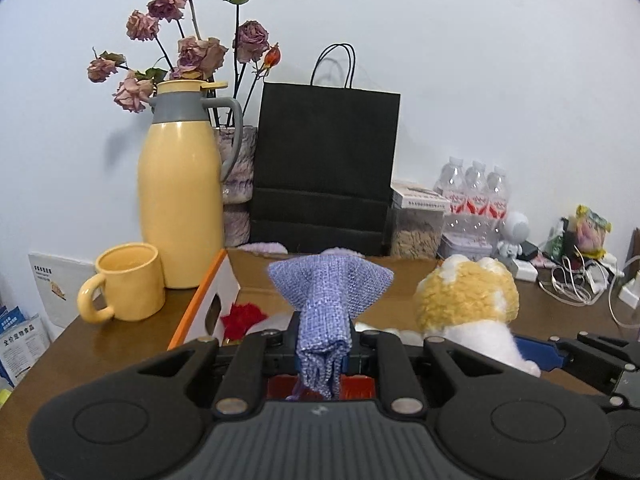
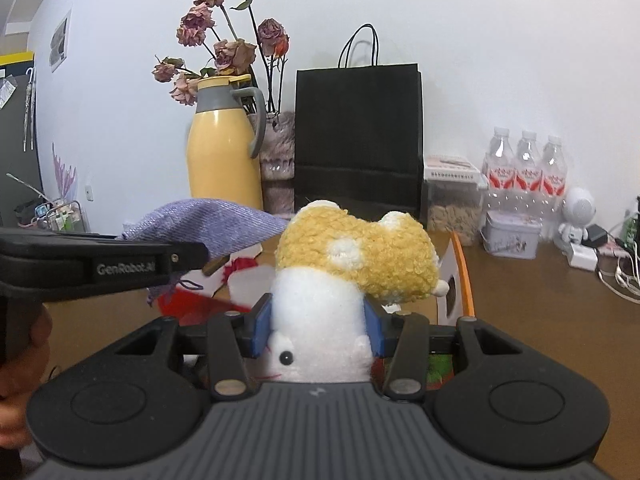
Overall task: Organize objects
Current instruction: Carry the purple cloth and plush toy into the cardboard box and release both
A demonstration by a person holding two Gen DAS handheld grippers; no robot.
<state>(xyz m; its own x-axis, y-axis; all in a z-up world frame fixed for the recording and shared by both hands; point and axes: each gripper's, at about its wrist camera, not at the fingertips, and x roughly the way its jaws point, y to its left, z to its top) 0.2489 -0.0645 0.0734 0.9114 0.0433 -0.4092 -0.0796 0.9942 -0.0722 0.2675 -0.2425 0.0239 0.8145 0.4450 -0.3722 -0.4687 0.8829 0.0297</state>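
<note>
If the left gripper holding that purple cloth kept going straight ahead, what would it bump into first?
Probably the black paper bag against the wall, after passing over the open cardboard box. Depth is hard to judge in this view.

Lilac woven pouch point(image 1: 326, 300), yellow-and-white plush toy point(image 2: 344, 276), yellow jug point(image 1: 180, 200), black paper bag point(image 1: 324, 168).

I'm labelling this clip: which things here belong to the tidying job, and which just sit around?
In the job: purple cloth pouch in left gripper; plush toy in right gripper; cardboard box.

Just lying about: yellow jug, mug, black bag, water bottles, dried roses.
</note>
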